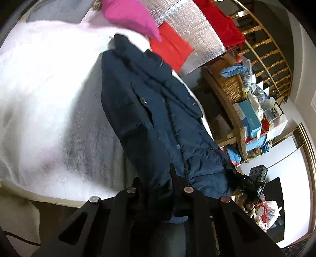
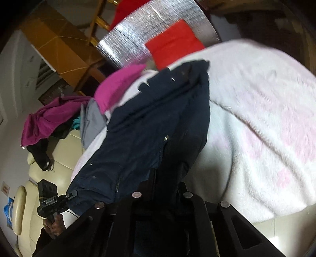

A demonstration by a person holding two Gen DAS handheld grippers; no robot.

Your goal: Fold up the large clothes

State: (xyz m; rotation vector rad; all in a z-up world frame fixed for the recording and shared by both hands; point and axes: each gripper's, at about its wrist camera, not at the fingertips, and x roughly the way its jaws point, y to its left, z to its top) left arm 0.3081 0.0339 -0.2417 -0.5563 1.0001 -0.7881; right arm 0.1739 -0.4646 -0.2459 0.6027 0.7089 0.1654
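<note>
A navy blue padded jacket (image 1: 158, 110) lies lengthwise on a white blanket (image 1: 49, 89), its collar end far from me. My left gripper (image 1: 158, 185) is shut on the jacket's near hem. In the right wrist view the same jacket (image 2: 150, 126) stretches away over the blanket (image 2: 256, 118), and my right gripper (image 2: 165, 183) is shut on its near hem. The right gripper also shows in the left wrist view (image 1: 248, 183) at the jacket's right corner. The left gripper shows in the right wrist view (image 2: 69, 194) at the left corner.
A pink cloth (image 1: 130, 15) and a red cloth (image 1: 169, 49) lie beyond the jacket by a silver foil panel (image 1: 197, 35). A cluttered wooden shelf (image 1: 237, 110) stands at the right. A magenta garment (image 2: 49, 118) is draped on a cream sofa (image 2: 59, 158) at the left.
</note>
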